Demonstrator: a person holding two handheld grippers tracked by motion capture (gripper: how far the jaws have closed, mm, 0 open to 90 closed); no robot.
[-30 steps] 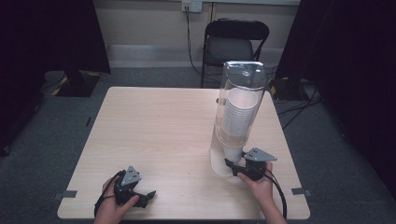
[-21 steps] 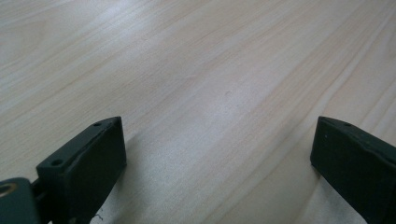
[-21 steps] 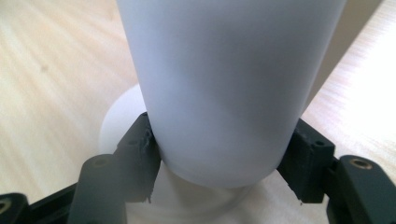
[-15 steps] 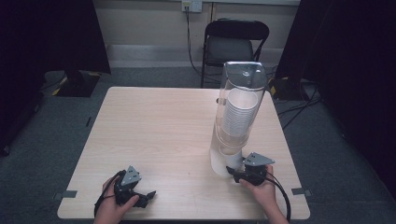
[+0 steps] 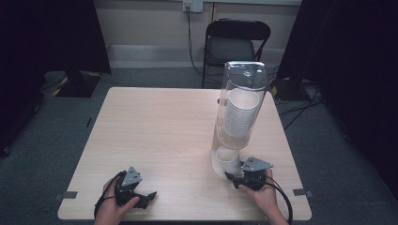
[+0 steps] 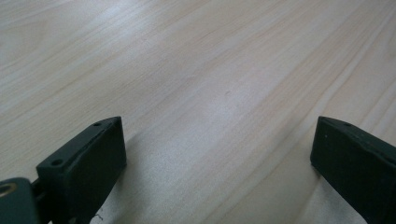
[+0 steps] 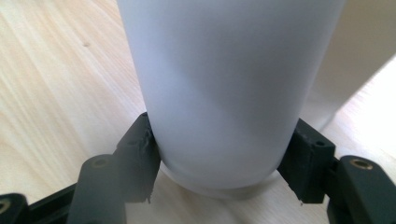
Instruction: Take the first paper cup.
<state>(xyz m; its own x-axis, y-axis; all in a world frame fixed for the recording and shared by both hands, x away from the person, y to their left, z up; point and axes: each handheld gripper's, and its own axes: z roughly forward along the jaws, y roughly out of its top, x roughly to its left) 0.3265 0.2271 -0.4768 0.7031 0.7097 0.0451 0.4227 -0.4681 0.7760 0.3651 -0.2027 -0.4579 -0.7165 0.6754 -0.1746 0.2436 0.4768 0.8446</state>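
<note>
A tall clear dispenser tube (image 5: 244, 79) stands on the right half of the table and holds a stack of white cups (image 5: 239, 112). The lowest white cup (image 5: 227, 160) pokes out of the tube's bottom. My right gripper (image 5: 233, 175) is at that cup from the near side. In the right gripper view its jaws press both sides of the white cup (image 7: 224, 79) near its lower rim, so the right gripper (image 7: 219, 154) is shut on it. My left gripper (image 5: 146, 197) rests at the near left of the table. It is open over bare wood (image 6: 217, 158).
The light wooden table (image 5: 155, 126) has its near edge just behind both hands. A black folding chair (image 5: 237, 42) stands beyond the far edge, and cables (image 5: 300, 108) lie on the floor to the right. Dark curtains flank the room.
The right hand and gripper have shifted slightly toward the near edge while staying at the dispenser's lowest cup. The left gripper has not moved.
</note>
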